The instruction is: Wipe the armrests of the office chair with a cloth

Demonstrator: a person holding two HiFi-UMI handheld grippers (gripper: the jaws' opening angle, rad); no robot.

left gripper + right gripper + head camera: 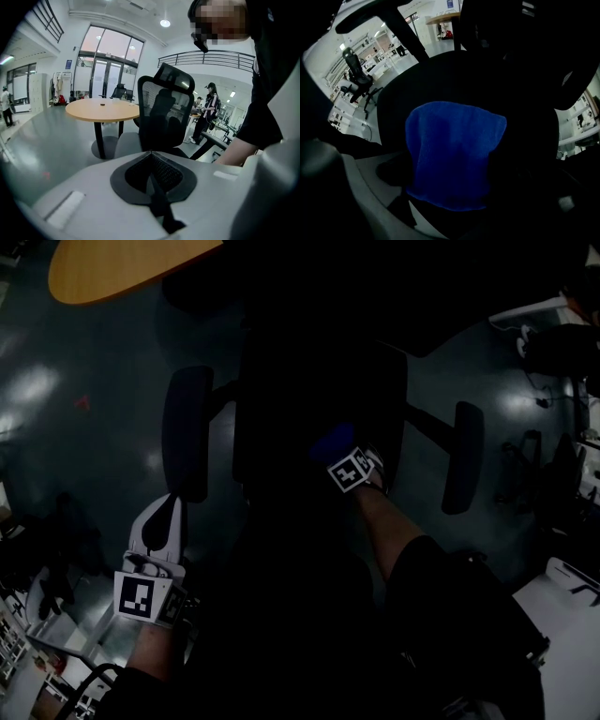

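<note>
Left claw point(165, 507) is pressed shut and empty, just near of the left armrest point(186, 432). Our right claw point(349, 463), spread wide, points down at the blue cloth point(454, 154) lying right under it on the seat point(440, 79), so we'd grab with that one.

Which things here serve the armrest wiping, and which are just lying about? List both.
Job: blue cloth; office chair; armrest on the left; armrest on the right.
Lying about: round wooden table; second chair in the background.

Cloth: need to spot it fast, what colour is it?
The cloth is blue, clearest in the right gripper view.
</note>
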